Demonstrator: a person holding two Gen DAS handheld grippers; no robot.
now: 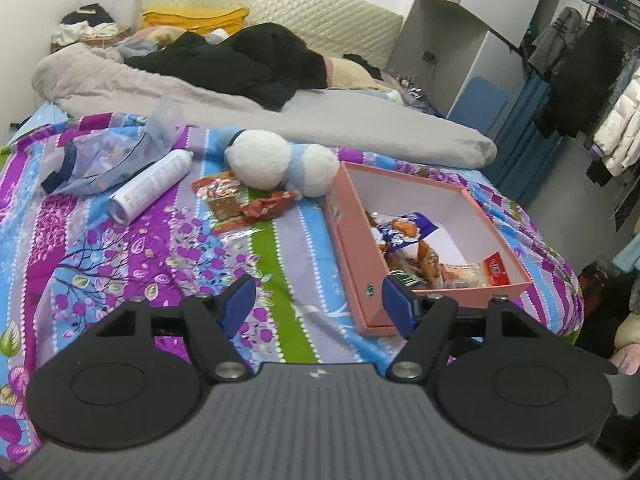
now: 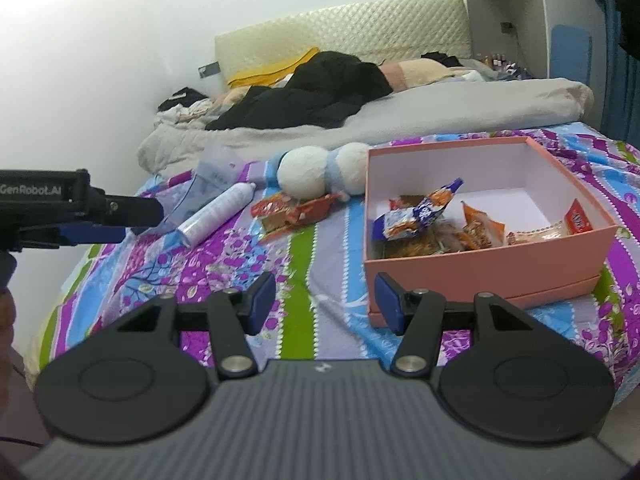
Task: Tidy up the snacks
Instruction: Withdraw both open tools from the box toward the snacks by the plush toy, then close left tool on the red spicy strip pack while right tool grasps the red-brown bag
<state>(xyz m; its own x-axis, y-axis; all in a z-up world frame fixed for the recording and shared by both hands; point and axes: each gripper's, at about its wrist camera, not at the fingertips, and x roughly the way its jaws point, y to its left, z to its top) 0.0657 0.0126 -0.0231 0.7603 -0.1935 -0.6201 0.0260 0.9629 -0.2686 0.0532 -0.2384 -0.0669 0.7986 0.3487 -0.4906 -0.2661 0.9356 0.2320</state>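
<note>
While most of the snacks already sit in the pink box [image 1: 448,284], there's a bit left out on the bed [image 1: 280,248], so I'd call this mostly done but not finished.

Going left to right across the flowery bedspread: a crumpled clear plastic bag [image 1: 92,164], then a white spray can [image 1: 150,186] lying on its side, then the leftover red snack packets [image 1: 244,200] just in front of a white and blue plush toy [image 1: 280,164], touching it from what I can see. Those red ones look like the last loose snacks. Right of them is the box, open, with a blue and white packet [image 2: 416,212], some orange ones and a red-labelled one [image 2: 576,216] piled along its near side.

Both tools are empty right now. The left gripper [image 1: 318,306] is spread wide over bare bedspread, nothing between its blue pads. The right gripper [image 2: 326,300] is spread too, a bit narrower, holding nothing, hovering near the box's front corner.

My guess is the red packets go next, then it's done.
</note>
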